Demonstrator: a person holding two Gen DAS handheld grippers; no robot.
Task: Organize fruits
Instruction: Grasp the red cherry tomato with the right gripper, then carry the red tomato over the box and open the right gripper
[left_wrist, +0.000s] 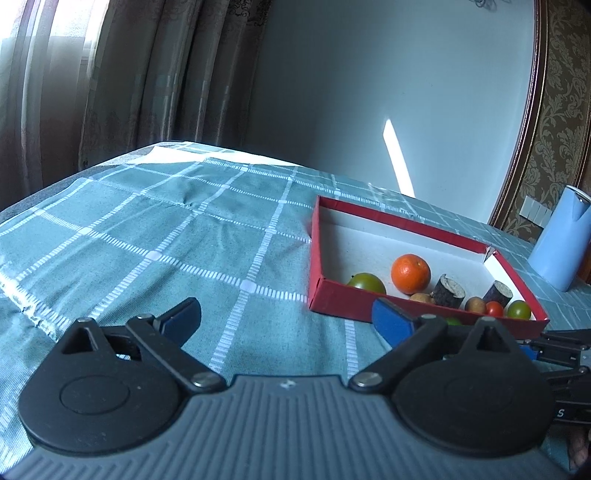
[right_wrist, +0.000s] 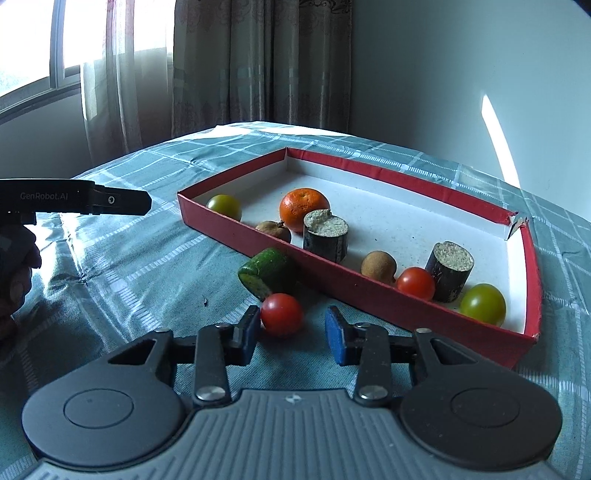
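**Red tomato next for the box**

A checked teal tablecloth (right_wrist: 122, 266) covers the table, with a red box (right_wrist: 369, 291) already holding most fruits. Outside its near wall lie a red tomato (right_wrist: 282, 314) and a green cut piece (right_wrist: 267, 271). The right gripper (right_wrist: 293, 328) stands open and empty, tomato just inside its left finger; closing comes next, gently. The left gripper (left_wrist: 288, 317) is wide open, empty, over bare cloth.

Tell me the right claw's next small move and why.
Probably ease the right claw forward a touch, then close. It is open, and the red tomato on the cloth outside the box sits just ahead of its fingertips, beside the left pad, not yet between them.
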